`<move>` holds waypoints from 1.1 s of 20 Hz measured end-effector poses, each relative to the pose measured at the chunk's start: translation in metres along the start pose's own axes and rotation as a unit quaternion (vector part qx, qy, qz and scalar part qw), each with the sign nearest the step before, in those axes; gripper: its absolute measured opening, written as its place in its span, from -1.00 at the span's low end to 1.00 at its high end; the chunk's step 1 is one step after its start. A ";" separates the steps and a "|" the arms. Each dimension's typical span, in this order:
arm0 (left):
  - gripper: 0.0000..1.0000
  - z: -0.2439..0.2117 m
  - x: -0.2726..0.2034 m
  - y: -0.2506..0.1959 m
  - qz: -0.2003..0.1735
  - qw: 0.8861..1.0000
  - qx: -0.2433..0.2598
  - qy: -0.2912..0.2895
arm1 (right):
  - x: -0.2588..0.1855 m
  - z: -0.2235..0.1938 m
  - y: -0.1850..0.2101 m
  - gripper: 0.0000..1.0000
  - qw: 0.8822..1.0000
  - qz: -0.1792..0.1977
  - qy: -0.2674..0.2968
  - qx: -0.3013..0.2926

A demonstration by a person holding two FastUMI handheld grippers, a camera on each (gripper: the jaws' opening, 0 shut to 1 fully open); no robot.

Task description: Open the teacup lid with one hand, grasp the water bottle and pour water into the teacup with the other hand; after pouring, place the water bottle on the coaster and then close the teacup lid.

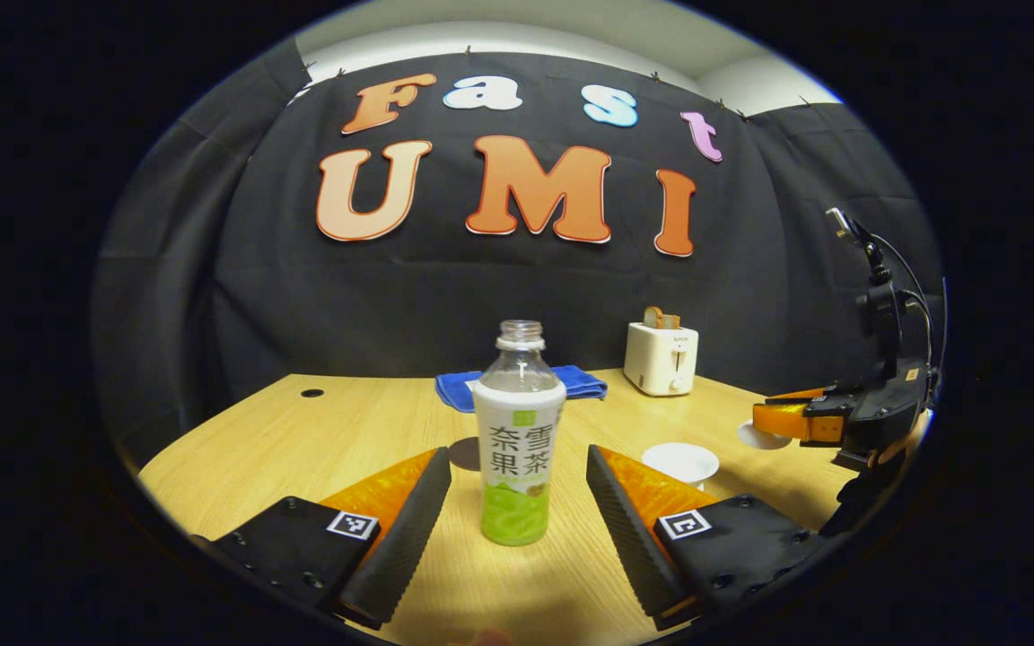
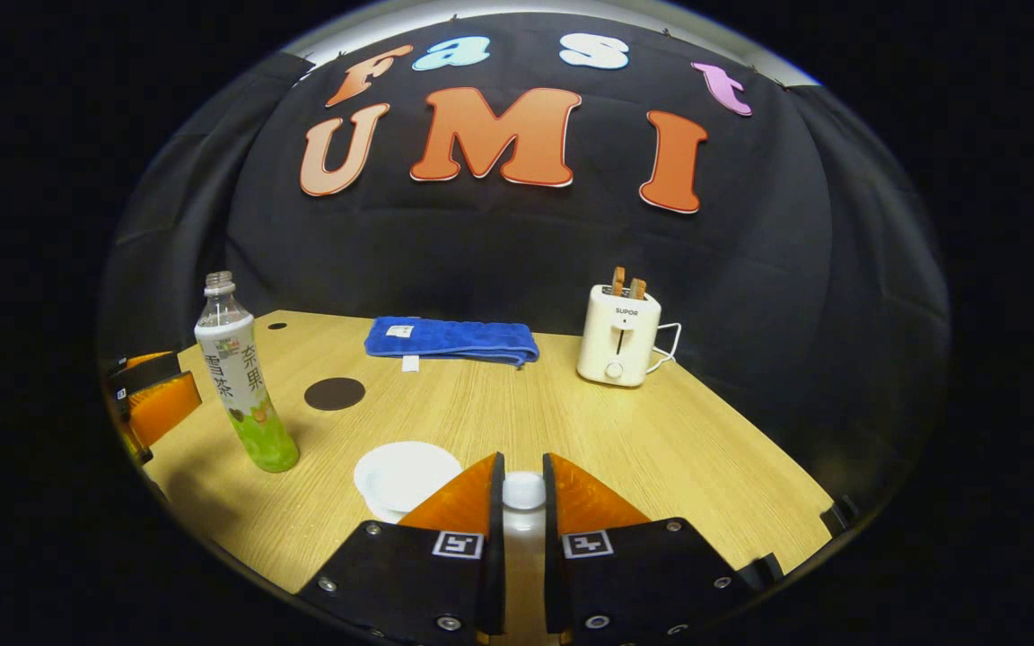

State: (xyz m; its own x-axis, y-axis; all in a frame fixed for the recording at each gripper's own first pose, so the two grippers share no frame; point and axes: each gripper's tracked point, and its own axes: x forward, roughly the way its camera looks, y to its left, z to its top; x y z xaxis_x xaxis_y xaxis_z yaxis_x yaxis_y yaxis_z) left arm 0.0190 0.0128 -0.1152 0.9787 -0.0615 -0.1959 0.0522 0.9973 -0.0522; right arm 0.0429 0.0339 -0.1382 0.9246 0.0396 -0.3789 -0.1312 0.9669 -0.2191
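My left gripper (image 1: 519, 511) has its fingers spread wide on either side of the water bottle (image 1: 518, 440), touching neither side; the bottle stands upright and uncapped near the bench's (image 1: 373, 431) front edge. My right gripper (image 2: 523, 502) pinches the lid (image 2: 523, 490) by its knob, just beside the open teacup (image 2: 405, 475). The coaster (image 2: 335, 393) lies behind the bottle, toward the blue towel (image 2: 451, 341) at the back edge.

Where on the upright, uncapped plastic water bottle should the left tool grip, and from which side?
Grip the clear plastic water bottle with its white-and-green label at mid-body, coming level from the front: it stands upright between the open left tool, and its straight, wide sides suit opposed fingers.
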 end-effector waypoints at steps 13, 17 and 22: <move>0.95 -0.043 0.058 0.008 0.030 0.997 0.025 0.061 | 0.002 -0.032 -0.038 -0.65 0.999 -0.023 0.032 0.023; 0.41 -0.044 0.060 0.011 0.031 0.997 0.011 0.067 | 0.005 -0.036 -0.045 -0.65 0.998 -0.027 0.040 0.027; 0.28 -0.034 0.057 0.012 0.038 0.995 0.053 0.075 | 0.005 -0.036 -0.046 -0.64 0.998 -0.027 0.040 0.026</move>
State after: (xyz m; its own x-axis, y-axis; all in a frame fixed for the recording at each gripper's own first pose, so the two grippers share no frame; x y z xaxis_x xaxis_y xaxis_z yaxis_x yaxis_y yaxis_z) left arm 0.0688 0.0203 -0.1607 0.9406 0.0160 -0.3391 0.0084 0.9975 0.0704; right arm 0.0404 -0.0198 -0.1625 0.8976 -0.0308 -0.4397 -0.0620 0.9788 -0.1952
